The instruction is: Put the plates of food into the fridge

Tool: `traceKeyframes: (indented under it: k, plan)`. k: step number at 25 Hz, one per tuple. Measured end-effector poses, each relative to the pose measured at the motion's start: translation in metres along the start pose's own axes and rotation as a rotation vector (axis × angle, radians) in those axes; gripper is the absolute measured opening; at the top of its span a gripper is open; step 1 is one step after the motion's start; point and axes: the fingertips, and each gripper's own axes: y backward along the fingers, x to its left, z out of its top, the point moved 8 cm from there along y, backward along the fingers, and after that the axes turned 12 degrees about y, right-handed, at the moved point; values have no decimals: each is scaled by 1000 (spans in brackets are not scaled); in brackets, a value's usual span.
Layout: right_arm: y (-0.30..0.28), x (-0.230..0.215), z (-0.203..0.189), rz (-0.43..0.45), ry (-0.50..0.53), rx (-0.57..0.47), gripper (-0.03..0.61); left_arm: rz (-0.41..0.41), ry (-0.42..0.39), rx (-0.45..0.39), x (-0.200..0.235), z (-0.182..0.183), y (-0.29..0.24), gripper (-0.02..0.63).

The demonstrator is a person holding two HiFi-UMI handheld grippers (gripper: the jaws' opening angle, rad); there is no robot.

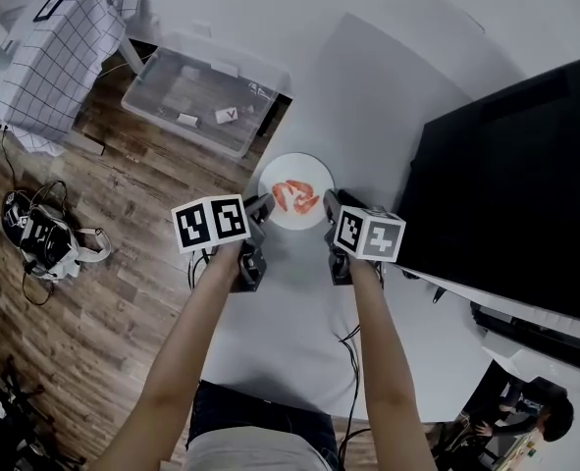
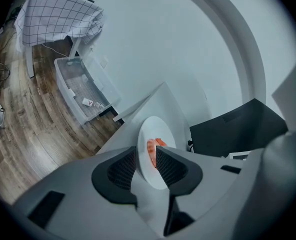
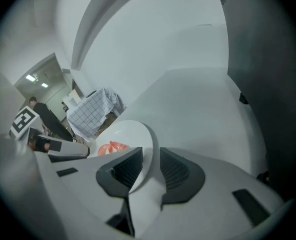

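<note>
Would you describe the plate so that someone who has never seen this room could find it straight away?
Start at the white table beside the black box. The plate lies on it, with the left gripper and right gripper at either side of its rim. It is the only round white dish, with red food in the middle.

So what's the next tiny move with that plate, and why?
Probably close both tools on the plate's rim. The left tool and right tool each straddle opposite edges of the plate, pads apart and not pressing. The plate seems to rest flat on the table with food on it. A grip from both sides should come before any lift.
</note>
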Motion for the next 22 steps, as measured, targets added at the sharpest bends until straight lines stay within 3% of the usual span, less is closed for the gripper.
traceKeyframes:
  k: [14,17,22]
  plan:
    - [-7,-5,-2,83,-196,-32,97,0,44,2,1,2,-7,104]
    - [-3,-3,-8,111,-249,-42,72,28,51,-4,6,4,-3,49]
    - [4,7,-23,135,-306,-57,61,27,77,-17,15,-1,7,38]
